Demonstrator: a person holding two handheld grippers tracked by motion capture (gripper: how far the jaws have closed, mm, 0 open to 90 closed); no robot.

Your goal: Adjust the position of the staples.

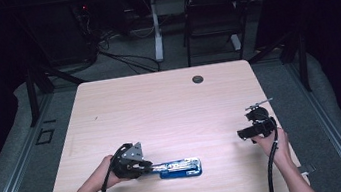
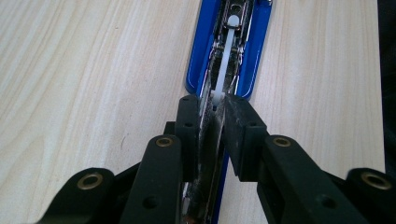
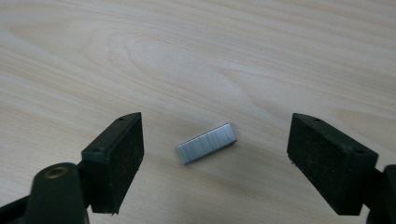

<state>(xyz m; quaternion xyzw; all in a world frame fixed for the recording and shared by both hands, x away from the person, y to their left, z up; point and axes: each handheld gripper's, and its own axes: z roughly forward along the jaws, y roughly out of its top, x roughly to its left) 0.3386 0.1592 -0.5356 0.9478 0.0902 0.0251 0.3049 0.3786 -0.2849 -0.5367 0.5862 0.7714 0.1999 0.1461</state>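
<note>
Looks like stapler reloading: left gripper [image 2: 212,109] has its jaws pinched on the near end of the opened blue stapler [image 2: 229,51], which lies flat on the near-centre of the table with its magazine channel exposed, while right gripper [image 3: 215,158] hovers with jaws spread wide either side of a staple strip [image 3: 206,143] lying loose near the right edge. Next move probably needs a careful close on that thin, slippery strip, then a carry across to the channel. Light wood-grain table [image 1: 159,102], dark room, chair [image 1: 210,17] and floor cables behind.
</note>
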